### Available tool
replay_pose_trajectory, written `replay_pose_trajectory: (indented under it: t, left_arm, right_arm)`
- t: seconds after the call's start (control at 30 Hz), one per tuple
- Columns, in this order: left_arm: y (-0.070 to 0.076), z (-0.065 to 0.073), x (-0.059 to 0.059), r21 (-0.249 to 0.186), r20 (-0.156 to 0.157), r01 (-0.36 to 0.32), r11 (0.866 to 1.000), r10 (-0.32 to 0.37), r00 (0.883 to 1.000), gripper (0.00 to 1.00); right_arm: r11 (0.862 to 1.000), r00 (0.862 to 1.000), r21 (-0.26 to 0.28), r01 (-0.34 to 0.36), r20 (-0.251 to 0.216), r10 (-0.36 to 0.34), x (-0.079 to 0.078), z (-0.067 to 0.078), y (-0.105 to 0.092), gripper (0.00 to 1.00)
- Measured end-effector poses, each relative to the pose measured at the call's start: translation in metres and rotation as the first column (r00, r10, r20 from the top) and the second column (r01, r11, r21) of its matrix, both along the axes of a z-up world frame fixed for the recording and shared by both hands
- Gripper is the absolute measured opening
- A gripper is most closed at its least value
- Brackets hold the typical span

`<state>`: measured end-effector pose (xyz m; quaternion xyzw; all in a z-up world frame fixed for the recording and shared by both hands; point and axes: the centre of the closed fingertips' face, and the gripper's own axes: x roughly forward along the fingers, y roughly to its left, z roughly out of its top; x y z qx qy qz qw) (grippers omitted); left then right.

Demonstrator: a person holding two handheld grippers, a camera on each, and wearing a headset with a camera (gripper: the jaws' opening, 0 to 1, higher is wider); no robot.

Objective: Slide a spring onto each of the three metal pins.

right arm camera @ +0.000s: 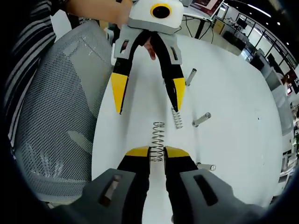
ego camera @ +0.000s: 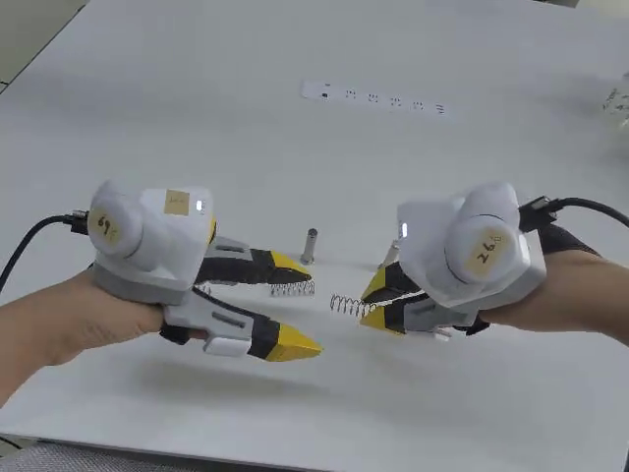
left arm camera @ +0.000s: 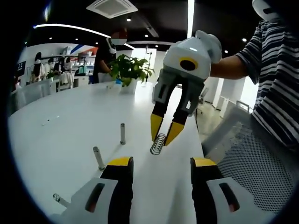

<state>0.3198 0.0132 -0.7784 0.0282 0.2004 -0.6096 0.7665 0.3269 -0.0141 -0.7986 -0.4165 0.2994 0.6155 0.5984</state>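
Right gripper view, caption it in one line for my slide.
The right gripper shut on a spring, facing the open left gripper, with a loose spring and three metal pins beside them.

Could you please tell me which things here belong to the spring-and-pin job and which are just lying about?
Job: held spring, in the shut right gripper; loose spring on the table; three metal pins; open left gripper.
Lying about: power strip; mesh chair; potted plant.
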Motion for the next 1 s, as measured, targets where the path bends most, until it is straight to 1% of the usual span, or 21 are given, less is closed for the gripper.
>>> replay_pose_trajectory:
  t: [0.1,0.17,0.33,0.4,0.47,0.67,0.83,0.9,1.0]
  left_arm:
    - [-0.003,0.002,0.004,-0.021,-0.001,-0.002,1.000,0.002,1.000,0.44]
    - [-0.005,0.003,0.005,-0.027,-0.001,0.004,1.000,-0.004,1.000,0.41]
    - [-0.010,0.002,0.005,-0.030,0.003,0.029,0.999,-0.029,1.000,0.34]
    - [-0.012,0.000,0.005,-0.030,0.000,0.038,0.999,-0.038,0.999,0.32]
    - [-0.013,0.000,0.006,-0.029,0.005,0.039,0.999,-0.039,0.999,0.31]
    - [-0.019,0.003,0.005,-0.055,0.004,0.051,0.997,-0.051,0.999,0.21]
    - [-0.020,0.003,0.006,-0.062,0.005,0.048,0.997,-0.047,0.999,0.15]
    - [-0.021,0.005,0.005,-0.076,-0.001,0.051,0.996,-0.051,0.999,0.12]
    - [-0.020,0.005,0.004,-0.072,0.009,0.057,0.996,-0.056,0.998,0.10]
  right_arm:
    - [1.000,1.000,0.009,-0.005,0.001,0.005,-0.001,0.003,0.004,0.13]
    - [1.000,1.000,0.014,-0.006,0.000,0.006,-0.002,0.004,0.006,0.13]
    - [1.000,1.000,0.024,-0.009,0.000,0.009,-0.002,0.006,0.010,0.13]
    - [1.000,1.000,0.025,-0.011,0.003,0.011,-0.002,0.007,0.011,0.13]
    - [1.000,1.000,0.030,-0.011,-0.001,0.011,-0.003,0.009,0.012,0.13]
    - [0.999,1.000,0.029,-0.015,0.002,0.015,-0.003,0.011,0.012,0.13]
    - [0.999,1.000,0.031,-0.020,0.003,0.020,-0.004,0.012,0.013,0.13]
    - [0.999,1.000,0.031,-0.024,0.006,0.023,-0.005,0.012,0.014,0.13]
    - [0.999,1.000,0.031,-0.026,0.005,0.026,-0.006,0.011,0.015,0.13]
